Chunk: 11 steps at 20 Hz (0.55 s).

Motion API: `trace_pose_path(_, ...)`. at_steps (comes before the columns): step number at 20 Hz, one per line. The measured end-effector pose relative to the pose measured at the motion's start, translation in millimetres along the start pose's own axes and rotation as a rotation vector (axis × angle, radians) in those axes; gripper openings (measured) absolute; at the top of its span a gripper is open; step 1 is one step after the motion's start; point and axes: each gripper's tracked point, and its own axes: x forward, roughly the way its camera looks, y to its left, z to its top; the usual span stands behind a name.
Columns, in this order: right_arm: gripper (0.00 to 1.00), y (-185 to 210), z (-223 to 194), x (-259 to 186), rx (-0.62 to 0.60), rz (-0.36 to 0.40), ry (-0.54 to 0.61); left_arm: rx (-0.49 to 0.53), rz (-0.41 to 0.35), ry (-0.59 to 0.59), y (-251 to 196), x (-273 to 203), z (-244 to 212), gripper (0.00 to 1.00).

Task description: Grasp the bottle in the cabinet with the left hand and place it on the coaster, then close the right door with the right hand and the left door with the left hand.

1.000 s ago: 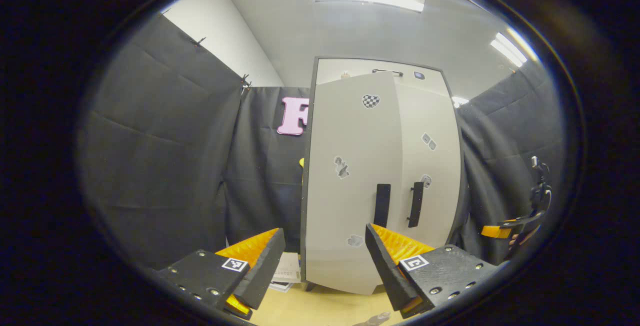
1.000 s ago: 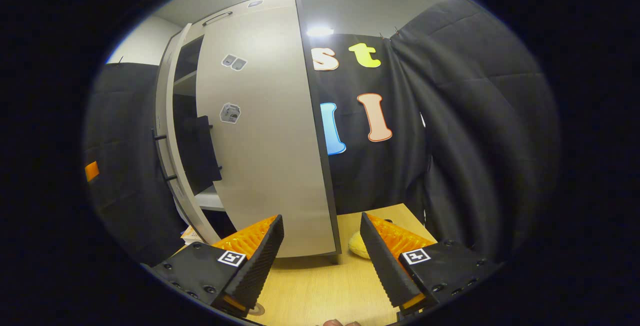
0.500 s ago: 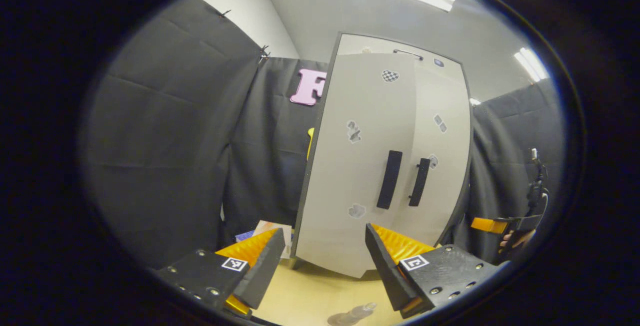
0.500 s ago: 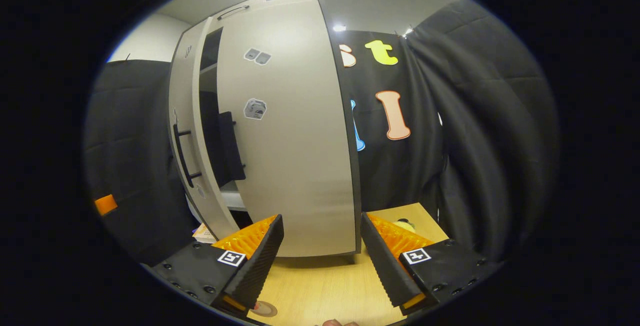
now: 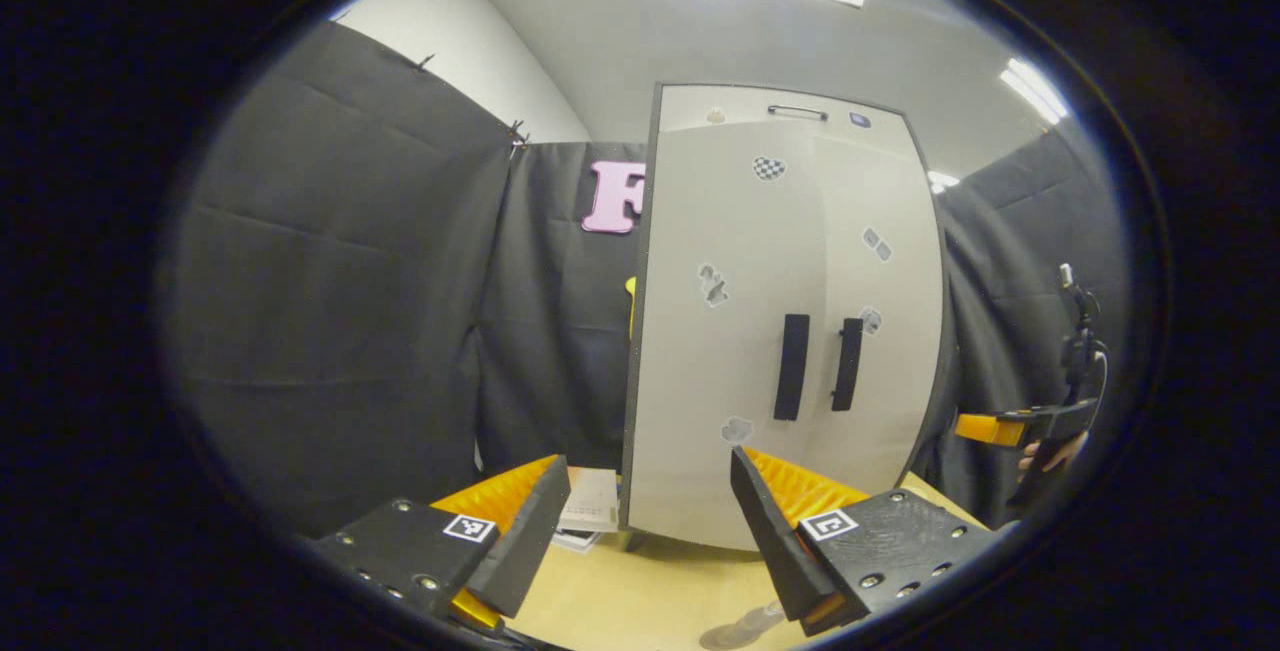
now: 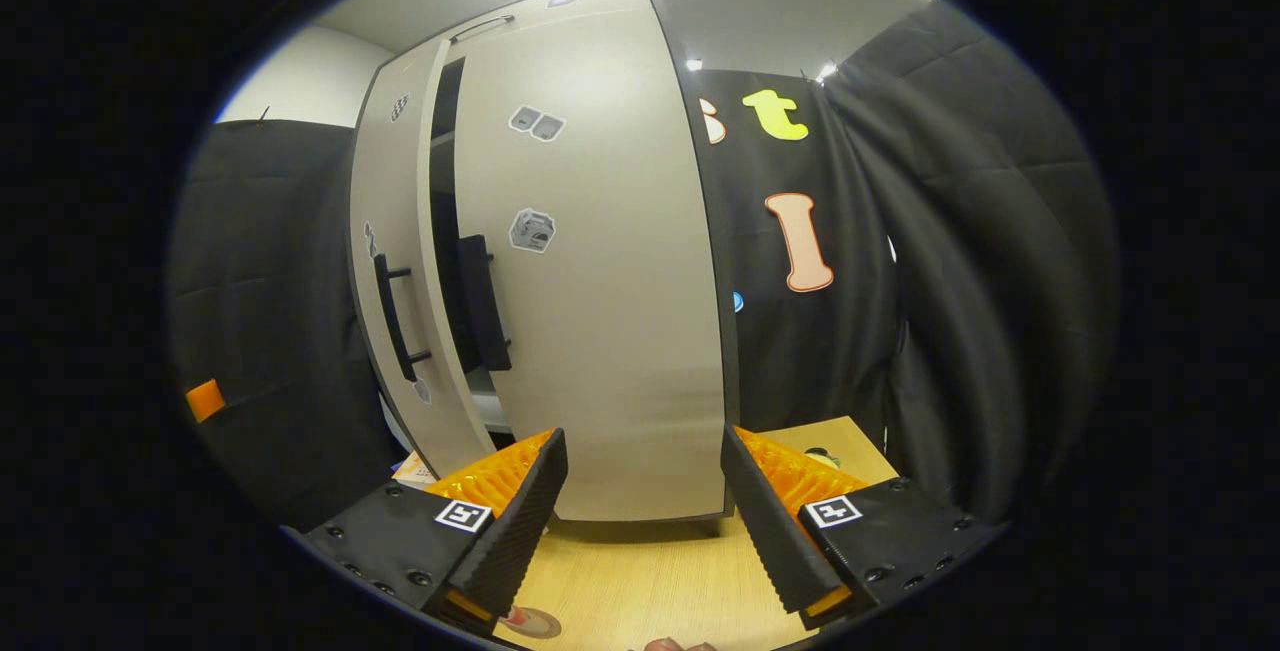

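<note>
The grey cabinet (image 5: 780,331) stands on the wooden table. In the left gripper view its left door (image 5: 720,351) and right door (image 5: 885,331) look almost flush, black handles side by side. In the right gripper view the right door (image 6: 600,261) is shut and the left door (image 6: 385,261) stands ajar by a narrow dark gap. A clear bottle (image 5: 745,621) shows at the lower edge, in front of the cabinet. A round brown coaster (image 6: 528,621) lies by my right gripper's left finger. My left gripper (image 5: 640,541) and right gripper (image 6: 640,531) are both open, holding nothing, short of the doors.
Papers (image 5: 590,511) lie on the table at the cabinet's left foot. A yellow object (image 6: 820,453) sits behind the cabinet's right side. Black cloth walls close in on both sides. The other gripper and a hand (image 5: 1030,431) show at the far right.
The left door has swung in toward the cabinet, and the gap beside the right door has narrowed to a slit. Both grippers stay open.
</note>
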Motion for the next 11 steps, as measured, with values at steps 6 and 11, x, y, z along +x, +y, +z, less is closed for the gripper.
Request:
trace_pose_path(6, 0.98, 15.3, -6.6, 1.2, -0.001, 0.017, 0.02, 0.007, 0.008, 0.03, -6.1, 5.8, -18.0, 0.94)
trace_pose_path(11, 0.98, 26.5, -13.1, 1.8, -0.007, 0.019, 0.036, 0.02, 0.03, 0.065, -5.7, 5.8, -20.7, 1.0)
